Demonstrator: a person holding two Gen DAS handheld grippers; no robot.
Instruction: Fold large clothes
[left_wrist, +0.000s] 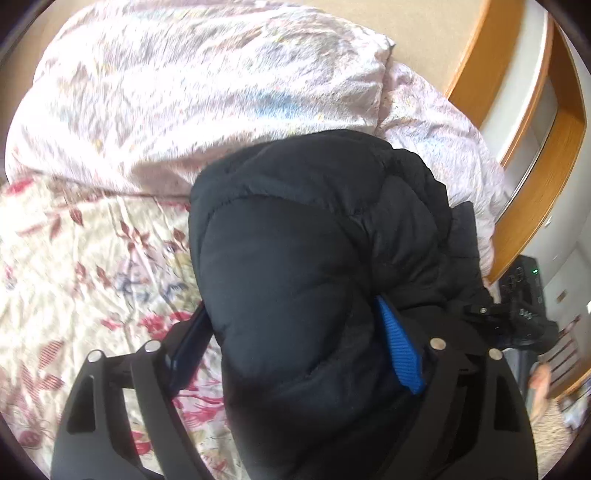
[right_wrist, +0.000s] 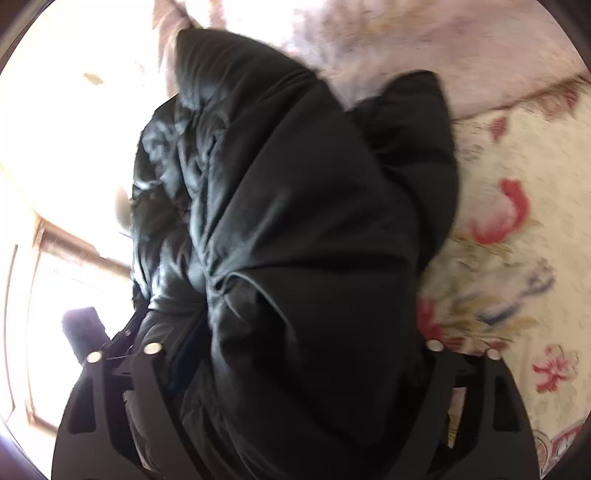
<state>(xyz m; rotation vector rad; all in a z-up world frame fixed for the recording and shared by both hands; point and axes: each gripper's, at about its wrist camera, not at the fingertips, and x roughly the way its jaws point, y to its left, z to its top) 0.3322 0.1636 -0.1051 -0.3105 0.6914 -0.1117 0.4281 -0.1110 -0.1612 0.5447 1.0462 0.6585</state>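
A black puffer jacket (left_wrist: 303, 240) fills the middle of the left wrist view, bunched up above a floral bed sheet (left_wrist: 92, 258). My left gripper (left_wrist: 295, 332) is shut on a thick fold of it; the blue finger pads (left_wrist: 400, 350) press its sides. In the right wrist view the same jacket (right_wrist: 295, 240) hangs bunched between the fingers of my right gripper (right_wrist: 295, 350), which is shut on it; its fingertips are hidden by the fabric.
A pale pink quilt (left_wrist: 203, 92) lies heaped at the back of the bed. A wooden bed frame (left_wrist: 532, 184) runs along the right, with a dark device (left_wrist: 521, 280) beyond it. A bright window (right_wrist: 55, 147) is at the left of the right wrist view.
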